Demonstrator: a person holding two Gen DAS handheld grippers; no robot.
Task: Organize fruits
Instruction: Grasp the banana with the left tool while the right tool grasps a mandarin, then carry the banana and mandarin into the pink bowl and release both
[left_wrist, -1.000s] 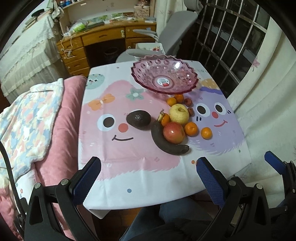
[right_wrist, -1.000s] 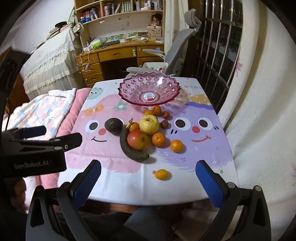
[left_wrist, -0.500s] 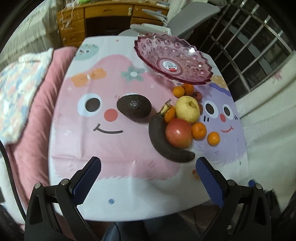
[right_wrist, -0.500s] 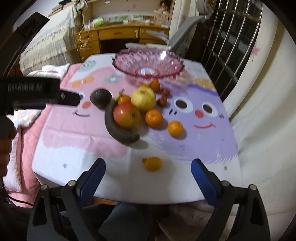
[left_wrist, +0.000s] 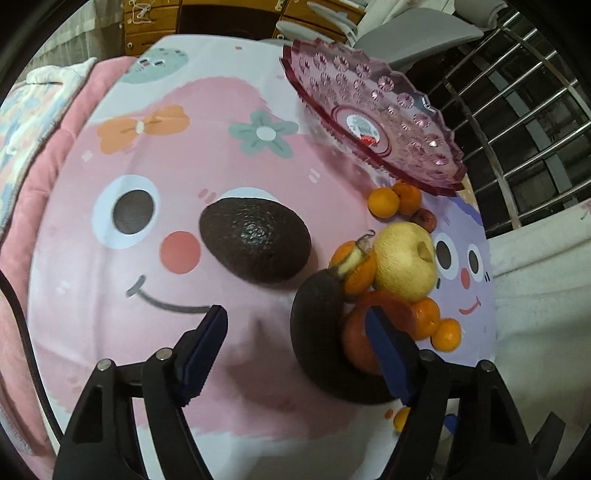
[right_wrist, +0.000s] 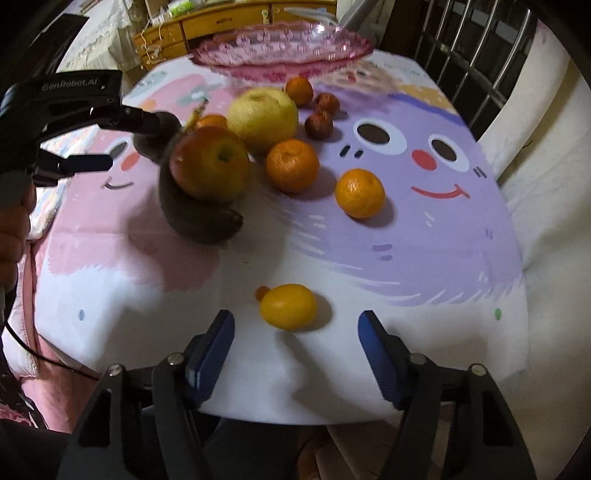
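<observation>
Two tongs of mine closing, nothing clamped, left tongs (left_wrist: 295, 338) below avocado (left_wrist: 255, 243), right tongs (right_wrist: 295, 338) flanking small yellow citrus (right_wrist: 288, 305) on tabletop (right_wrist: 424, 332).

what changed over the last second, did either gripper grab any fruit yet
Both grippers came down toward the table, and the fruit now looms larger in both views. The left gripper is closing above the cloth in front of the avocado; the right gripper is closing just short of the small yellow fruit. Neither holds anything. The fruit and the empty pink bowl stayed put.
</observation>
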